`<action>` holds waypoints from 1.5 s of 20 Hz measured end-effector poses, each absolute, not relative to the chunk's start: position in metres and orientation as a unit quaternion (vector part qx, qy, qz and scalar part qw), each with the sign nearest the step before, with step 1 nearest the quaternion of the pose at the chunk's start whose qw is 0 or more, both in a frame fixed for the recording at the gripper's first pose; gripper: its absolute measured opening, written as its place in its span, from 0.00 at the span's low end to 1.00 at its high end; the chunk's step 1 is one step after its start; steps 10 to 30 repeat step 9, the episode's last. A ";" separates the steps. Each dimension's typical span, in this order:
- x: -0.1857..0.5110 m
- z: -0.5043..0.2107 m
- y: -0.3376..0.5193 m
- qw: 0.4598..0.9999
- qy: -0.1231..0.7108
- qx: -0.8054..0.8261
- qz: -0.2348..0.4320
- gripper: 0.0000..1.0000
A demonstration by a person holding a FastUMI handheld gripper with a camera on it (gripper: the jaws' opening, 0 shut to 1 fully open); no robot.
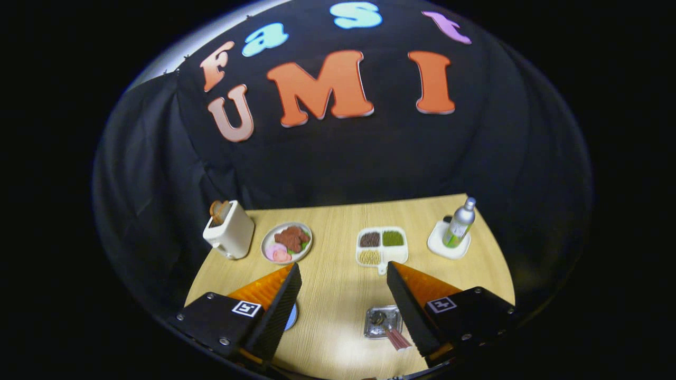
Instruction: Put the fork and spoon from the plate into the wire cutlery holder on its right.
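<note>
The wooden table [338, 295] is being looked down on from above. At its far left, a white toaster [231, 232] with bread in its slot is standing. Beside it, a round plate of food [287, 241] is being kept, with brown and pink pieces on it. Further right, a white tray with three little bins [381, 246] of grains is resting, and past that a silver bottle [459, 223] is being held up by a small white dish [448, 244].

The gripper [343, 303] is being held high over the near part of the table, and its fingers are spread wide apart with nothing between them.

Close to the right finger, the wire cutlery holder [381, 322] is seen from the top, with something pink and thin [397, 339] poking out of it. Behind the left finger, a small bit of a blue and white plate [292, 316] is peeking out. The fork and spoon cannot be made out, since that plate is mostly hidden.

Trouble could be caused by reaching down blind: the fork or spoon could be missed, or the plate could be bumped and pushed. The holder is small, so it could be knocked over if the cutlery is dropped at a slant.
</note>
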State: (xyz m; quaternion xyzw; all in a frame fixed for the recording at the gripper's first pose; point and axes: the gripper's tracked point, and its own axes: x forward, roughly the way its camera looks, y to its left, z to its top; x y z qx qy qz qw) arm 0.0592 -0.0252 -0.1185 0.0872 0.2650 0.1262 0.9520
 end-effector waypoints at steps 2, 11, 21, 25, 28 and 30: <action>0.064 -0.085 -0.025 0.978 0.173 0.075 0.094 0.98; 0.060 0.021 -0.040 1.000 0.001 0.024 0.017 0.98; 0.060 0.021 -0.040 1.000 0.001 0.024 0.017 0.98; 0.060 0.021 -0.040 1.000 0.001 0.024 0.017 0.98; 0.060 0.021 -0.040 1.000 0.001 0.024 0.017 0.98; 0.060 0.021 -0.040 1.000 0.001 0.024 0.017 0.98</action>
